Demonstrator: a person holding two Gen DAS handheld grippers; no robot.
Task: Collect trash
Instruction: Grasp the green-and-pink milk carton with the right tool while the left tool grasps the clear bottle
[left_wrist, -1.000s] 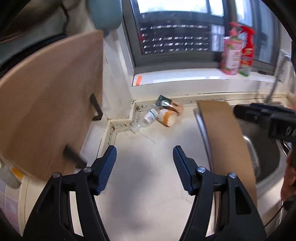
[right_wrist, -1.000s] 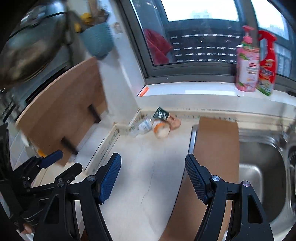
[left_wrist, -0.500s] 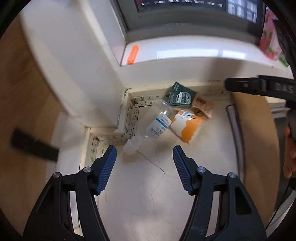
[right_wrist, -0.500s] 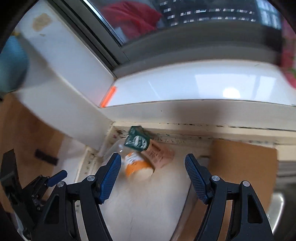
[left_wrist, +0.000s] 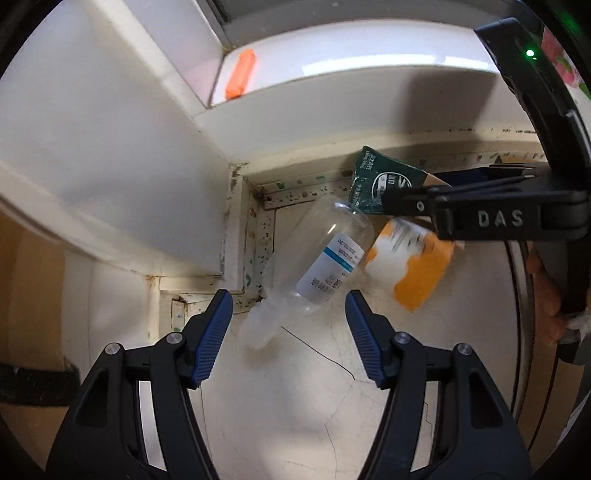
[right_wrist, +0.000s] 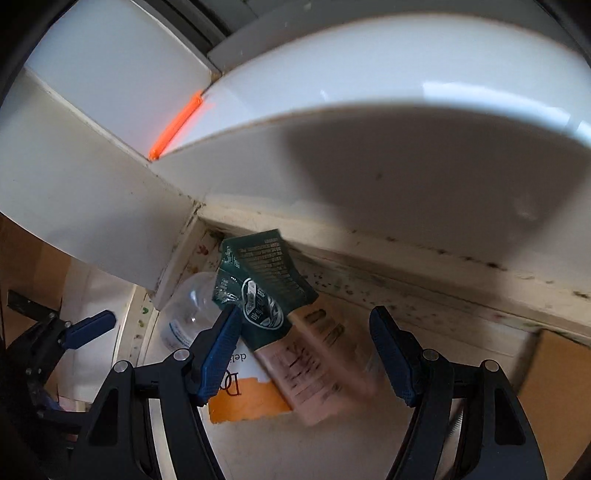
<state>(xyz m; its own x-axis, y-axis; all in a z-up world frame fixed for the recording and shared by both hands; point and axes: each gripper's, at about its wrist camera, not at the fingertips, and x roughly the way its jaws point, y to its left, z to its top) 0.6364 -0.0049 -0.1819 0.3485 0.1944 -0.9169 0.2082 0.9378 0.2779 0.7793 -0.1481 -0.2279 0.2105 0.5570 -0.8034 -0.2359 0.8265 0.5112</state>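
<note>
A clear plastic bottle (left_wrist: 325, 258) with a white label lies in the counter's back left corner, its cap end between the open fingers of my left gripper (left_wrist: 288, 336). Beside it lie an orange-and-white packet (left_wrist: 413, 269) and a dark green and tan wrapper (left_wrist: 380, 184). In the right wrist view my open right gripper (right_wrist: 306, 350) straddles the green and tan wrapper (right_wrist: 291, 332), over the orange packet (right_wrist: 247, 402); the bottle (right_wrist: 184, 314) lies to the left. Neither gripper holds anything. The right gripper (left_wrist: 480, 218) also shows at right in the left wrist view.
A white tiled wall and window sill (left_wrist: 332, 85) close the corner, with an orange object (left_wrist: 240, 72) on the sill. A brown board (right_wrist: 554, 387) lies to the right. The cream counter (left_wrist: 295, 424) stretches toward me. A wooden board (left_wrist: 29, 295) stands at far left.
Both grippers have moved forward into the corner, close to the trash. The left one now flanks the bottle's cap end and the right one straddles the green wrapper. Both stay open.
</note>
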